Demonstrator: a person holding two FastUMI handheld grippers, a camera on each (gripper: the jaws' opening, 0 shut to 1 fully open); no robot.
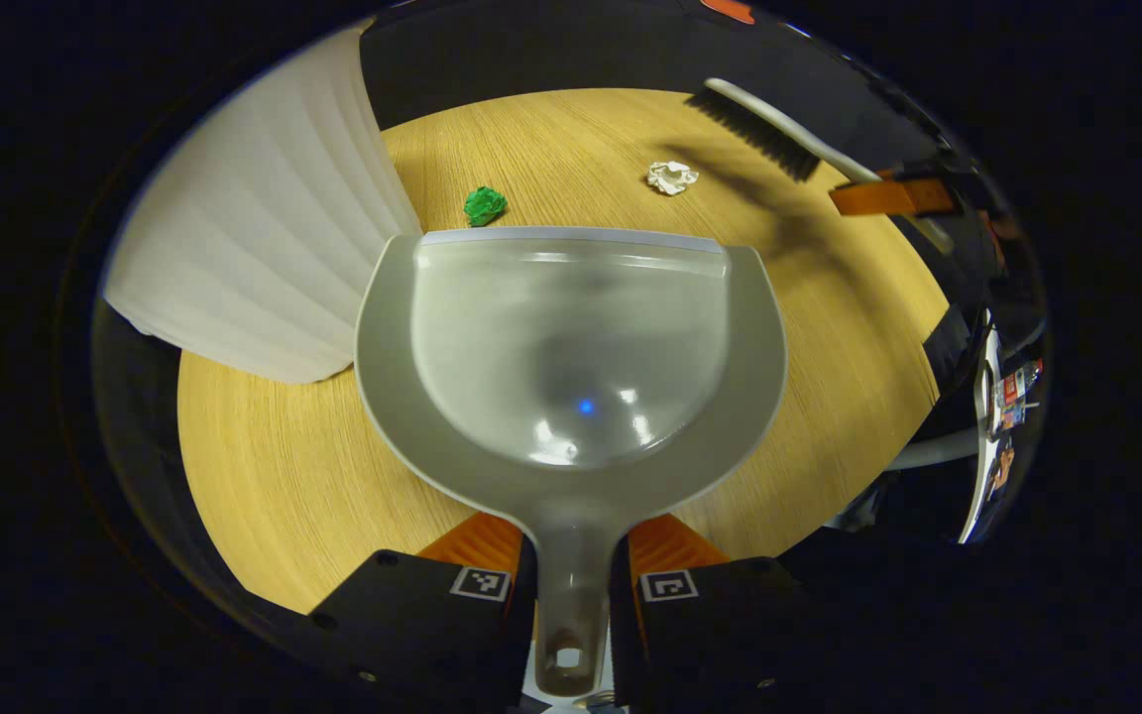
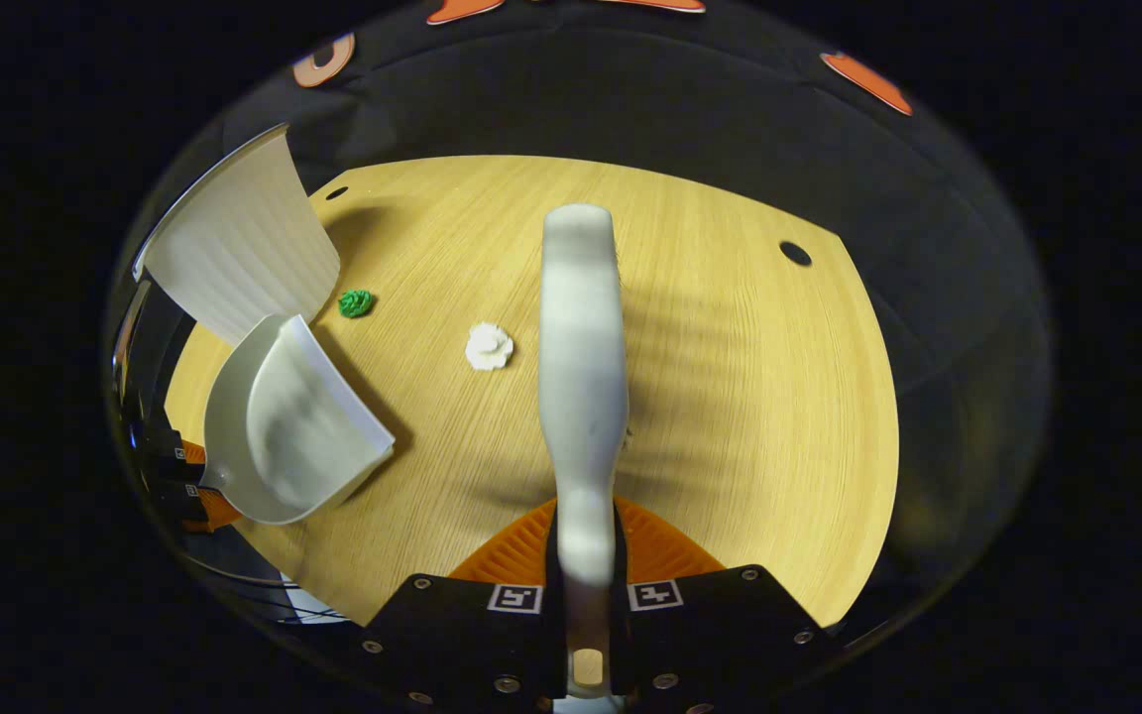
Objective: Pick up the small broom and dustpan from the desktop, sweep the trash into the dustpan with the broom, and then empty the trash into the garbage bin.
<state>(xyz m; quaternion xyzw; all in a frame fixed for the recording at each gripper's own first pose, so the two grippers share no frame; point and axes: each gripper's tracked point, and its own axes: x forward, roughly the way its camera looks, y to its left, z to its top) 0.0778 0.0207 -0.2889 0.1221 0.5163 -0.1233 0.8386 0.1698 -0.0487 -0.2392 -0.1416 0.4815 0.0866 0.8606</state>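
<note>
Two tools are in hand and both scraps lie loose on the table (image 1: 829,327), so by my reading the pickup step is done and the sweep has not begun.

Biggest after the table is the white ribbed bin (image 1: 254,238), which stands at the far left of the wood, just beside the dustpan. The dustpan (image 1: 571,337) comes next: the left gripper (image 1: 573,585) has both fingers clamped on its handle, and in the left gripper view its scoop looks empty, its lip facing the scraps. From the right gripper view the pan sits tilted near the bin, and I cannot tell whether its lip touches the wood.

The broom (image 2: 581,367) is held by the right gripper (image 2: 586,595), whose fingers press on the handle from either side. In the left gripper view the bristles hang above the far right of the table, casting a shadow below them, apart from the surface.

Smallest are the scraps. The white wad (image 1: 672,178) lies near the far edge, between the broom and the pan; the green wad (image 1: 485,205) lies just beyond the pan's lip, close to the bin.

The next move, I judge, calls for bringing the lip flat to the wood, then lowering the bristles behind the white wad and drawing it toward the pan. The green one, close against the bin, will need a shorter, more careful stroke.
</note>
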